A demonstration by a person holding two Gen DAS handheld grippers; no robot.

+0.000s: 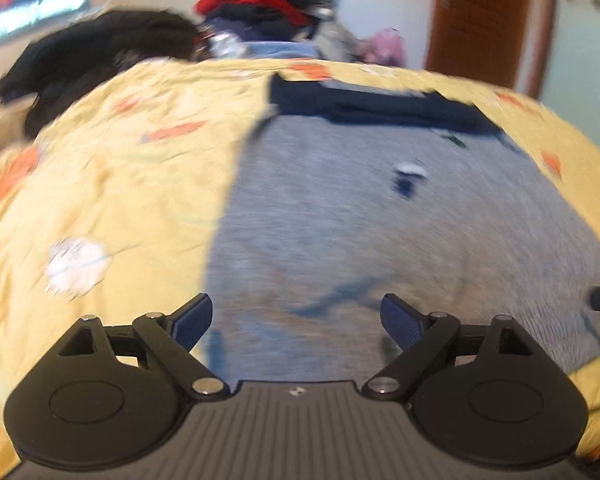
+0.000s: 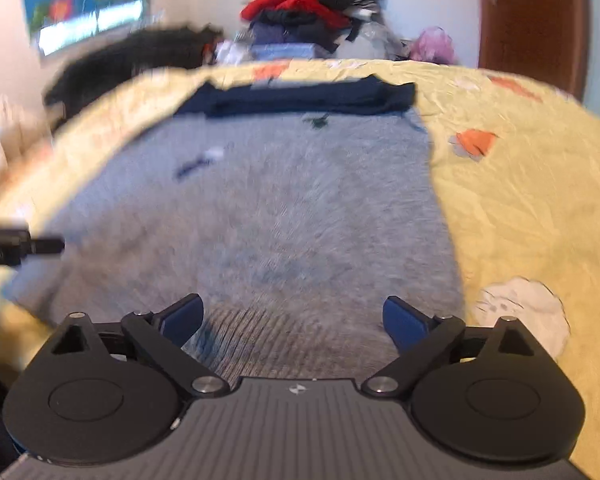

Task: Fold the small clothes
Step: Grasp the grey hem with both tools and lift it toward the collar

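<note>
Both claws sit closest to the lens, one per view: the left claw stands wide with nothing between its blue pads, and the right claw is likewise spread and empty, each hovering over the near hem of the grey garment. That one garment lies spread on the bed, covered by a yellow flowered sheet, with a dark navy band across its far end; blur hides whether that band is a collar, a turned-over part or a separate piece. Judging by how flat and broad the grey cloth lies, the folding of this piece looks barely begun, with most folds left to make. At the far left lies one black heap; right of it, one mixed pile of clothes, red on top, seemingly still unfolded. No finished folded stack is clearly visible.
</note>
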